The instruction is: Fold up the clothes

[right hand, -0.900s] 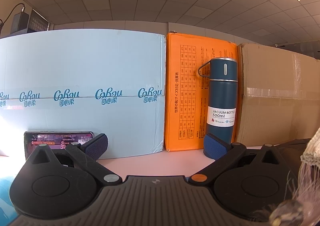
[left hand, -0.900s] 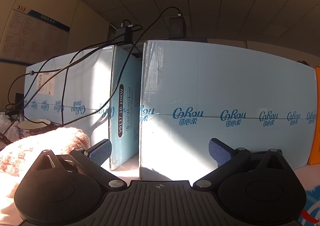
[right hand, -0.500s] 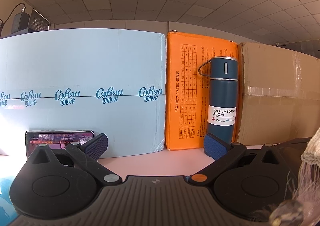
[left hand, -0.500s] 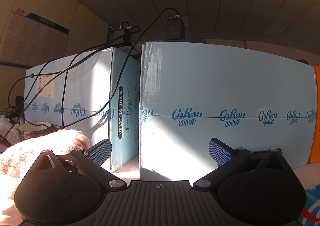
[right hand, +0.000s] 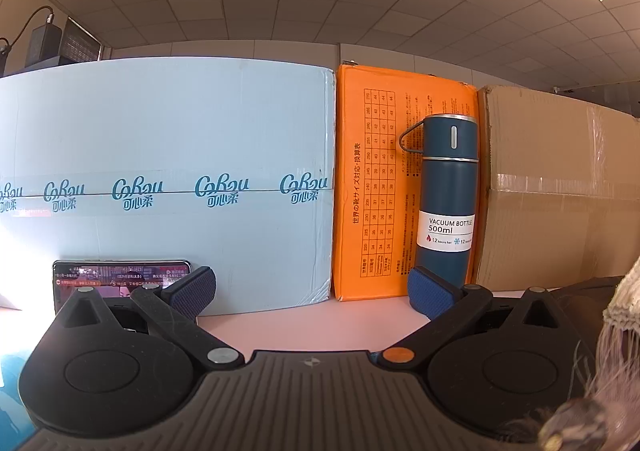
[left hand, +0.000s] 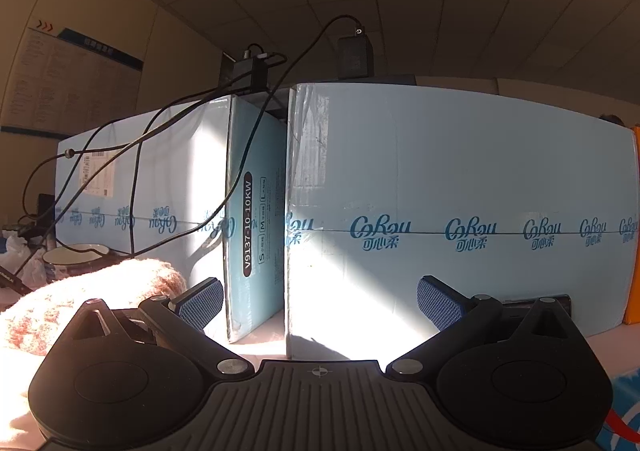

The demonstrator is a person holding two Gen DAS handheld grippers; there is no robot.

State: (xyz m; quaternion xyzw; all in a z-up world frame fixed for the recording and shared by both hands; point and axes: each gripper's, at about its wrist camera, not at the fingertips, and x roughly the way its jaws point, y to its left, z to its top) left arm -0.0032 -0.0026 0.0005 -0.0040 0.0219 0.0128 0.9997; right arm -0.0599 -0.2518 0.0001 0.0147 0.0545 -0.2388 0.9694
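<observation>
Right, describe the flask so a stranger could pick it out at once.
Along the back of the table stands a row of boxes: a pale blue box, an orange box, then a brown cardboard box. The vacuum bottle stands upright in front of the orange one. It is the only dark blue cylinder, with a white "500ml" label.

A blue carton [right hand: 168, 187], orange box [right hand: 376, 187] and flask [right hand: 446, 203] wall off the table's [right hand: 304, 327] far edge.

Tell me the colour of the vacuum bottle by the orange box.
Dark teal-blue vacuum bottle with a white label and silver bands; clearest in the right wrist view.
</observation>
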